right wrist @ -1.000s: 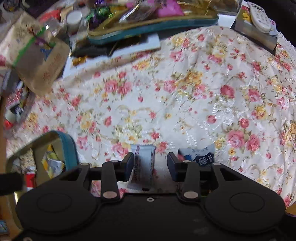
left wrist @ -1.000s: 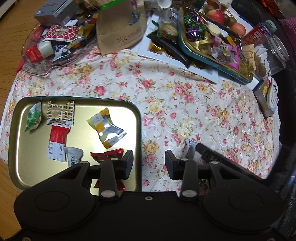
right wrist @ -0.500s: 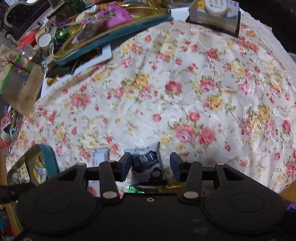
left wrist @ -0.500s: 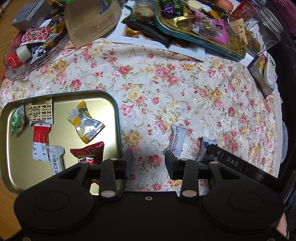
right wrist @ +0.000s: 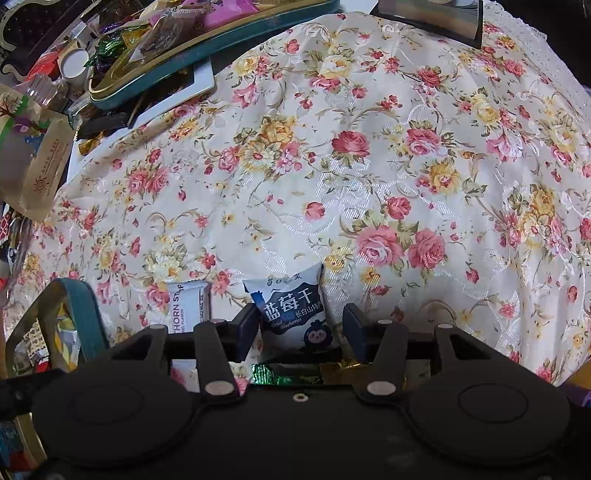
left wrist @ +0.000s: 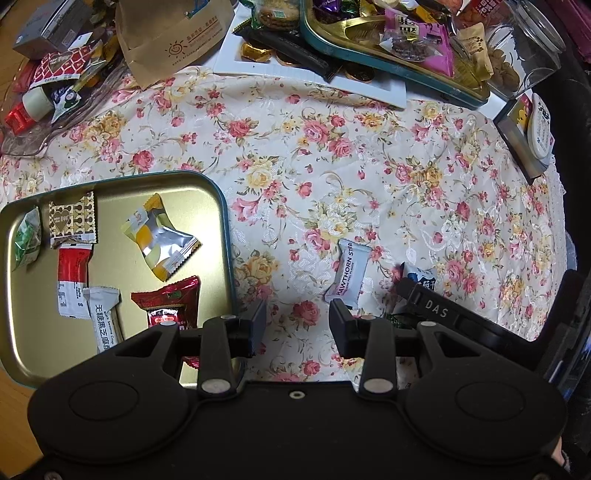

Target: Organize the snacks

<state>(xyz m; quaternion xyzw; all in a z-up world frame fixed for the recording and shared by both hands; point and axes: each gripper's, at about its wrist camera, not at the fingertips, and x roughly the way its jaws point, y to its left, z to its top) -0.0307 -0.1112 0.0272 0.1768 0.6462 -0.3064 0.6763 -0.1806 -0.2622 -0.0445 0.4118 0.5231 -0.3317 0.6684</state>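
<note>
A gold tray with a teal rim [left wrist: 226, 229] lies at the left and holds several wrapped snacks, among them a red packet [left wrist: 166, 306] and a yellow-and-silver one [left wrist: 159, 240]. My left gripper [left wrist: 298, 325] hangs open over the floral cloth just right of the tray, with nothing between its fingers. A white hawthorn strip packet [left wrist: 349, 273] lies on the cloth ahead of it. My right gripper [right wrist: 303, 328] points down around a blue-and-white dried blueberry packet [right wrist: 291, 314]. Its jaws are opening, and a gap shows at the right pad. The hawthorn packet [right wrist: 188, 306] lies left of it.
Green [right wrist: 280, 373] and gold [right wrist: 343, 369] foil sweets lie under the right gripper. At the back stand a teal tray of sweets [left wrist: 369, 55], a brown paper bag [left wrist: 173, 33], a glass jar [left wrist: 528, 48] and a clear dish [left wrist: 37, 122]. The table edge runs along the right.
The right gripper has shifted from over the hawthorn packet to the blueberry packet, and its fingers stand wider apart. The left gripper has slid right, off the tray and over the cloth.
</note>
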